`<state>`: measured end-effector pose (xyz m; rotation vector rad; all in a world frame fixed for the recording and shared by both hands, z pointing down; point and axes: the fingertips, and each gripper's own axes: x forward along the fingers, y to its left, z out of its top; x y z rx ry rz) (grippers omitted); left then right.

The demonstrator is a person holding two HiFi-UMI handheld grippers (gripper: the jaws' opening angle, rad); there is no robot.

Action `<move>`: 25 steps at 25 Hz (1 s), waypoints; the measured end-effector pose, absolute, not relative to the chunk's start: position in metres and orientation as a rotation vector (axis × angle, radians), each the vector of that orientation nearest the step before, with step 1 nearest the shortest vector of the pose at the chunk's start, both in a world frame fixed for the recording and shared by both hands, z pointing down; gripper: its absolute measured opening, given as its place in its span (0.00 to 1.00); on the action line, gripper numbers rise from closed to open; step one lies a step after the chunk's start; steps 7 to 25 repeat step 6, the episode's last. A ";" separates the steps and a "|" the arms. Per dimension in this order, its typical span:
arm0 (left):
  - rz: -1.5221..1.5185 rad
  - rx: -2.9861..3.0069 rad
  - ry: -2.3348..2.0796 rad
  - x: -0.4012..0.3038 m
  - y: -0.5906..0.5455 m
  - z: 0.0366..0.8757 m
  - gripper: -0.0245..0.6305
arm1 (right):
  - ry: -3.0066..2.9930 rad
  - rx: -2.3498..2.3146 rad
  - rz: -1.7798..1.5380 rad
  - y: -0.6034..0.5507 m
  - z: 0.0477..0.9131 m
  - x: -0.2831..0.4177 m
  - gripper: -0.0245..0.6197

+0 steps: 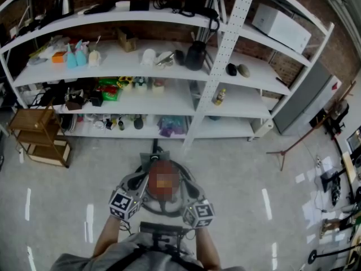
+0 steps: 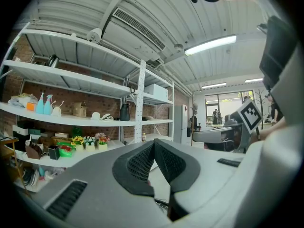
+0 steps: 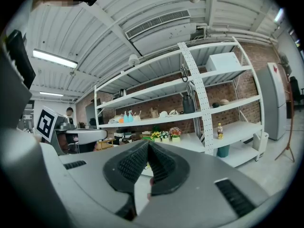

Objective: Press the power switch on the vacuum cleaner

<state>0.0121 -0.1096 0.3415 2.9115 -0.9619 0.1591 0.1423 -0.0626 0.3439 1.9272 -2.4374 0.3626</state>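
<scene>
In the head view the vacuum cleaner [image 1: 163, 171], a low round body with a reddish-brown top and a dark ring base, stands on the floor just in front of the person. A mosaic patch covers part of its top, and no switch can be made out. My left gripper [image 1: 137, 183] is by its left side and my right gripper [image 1: 190, 191] by its right side. Both point toward the shelves. In the left gripper view the left gripper [image 2: 153, 145] has its jaws closed tip to tip on nothing. The right gripper [image 3: 147, 146] looks the same in its own view. Neither gripper view shows the vacuum.
A white shelving rack [image 1: 225, 55] full of small items runs across the far side. A small wooden shelf unit [image 1: 42, 134] stands at the left. A grey cabinet [image 1: 304, 103] and a tripod stand [image 1: 293, 148] are at the right. White marks line the floor.
</scene>
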 end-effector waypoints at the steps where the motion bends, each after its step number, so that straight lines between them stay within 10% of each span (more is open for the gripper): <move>1: 0.160 2.911 -0.962 0.012 -0.109 0.342 0.05 | -2.439 1.928 0.363 -0.063 0.344 0.142 0.05; 25: 0.156 2.915 -0.966 0.015 -0.110 0.337 0.05 | -2.441 1.919 0.372 -0.063 0.344 0.143 0.05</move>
